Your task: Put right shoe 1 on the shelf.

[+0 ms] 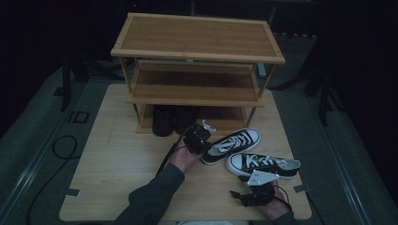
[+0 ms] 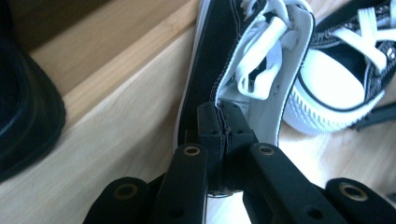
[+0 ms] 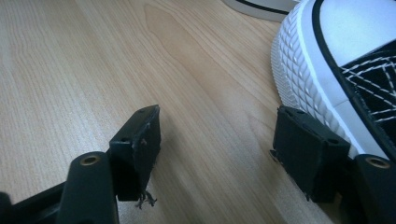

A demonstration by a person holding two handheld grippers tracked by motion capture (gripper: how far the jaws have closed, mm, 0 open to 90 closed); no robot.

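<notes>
Two black canvas sneakers with white laces and white toe caps lie on the wooden table. My left gripper is shut on the heel collar of the nearer-to-rack sneaker, its jaws pinching the fabric edge. The second sneaker lies just right of it, toe toward the left. My right gripper rests low near the table's front edge, open, with bare table between its jaws and the second sneaker's toe beside its right jaw.
A three-tier bamboo shoe rack stands at the table's back. A pair of black shoes sits on its bottom shelf, right behind my left gripper. A black cable lies on the floor at left.
</notes>
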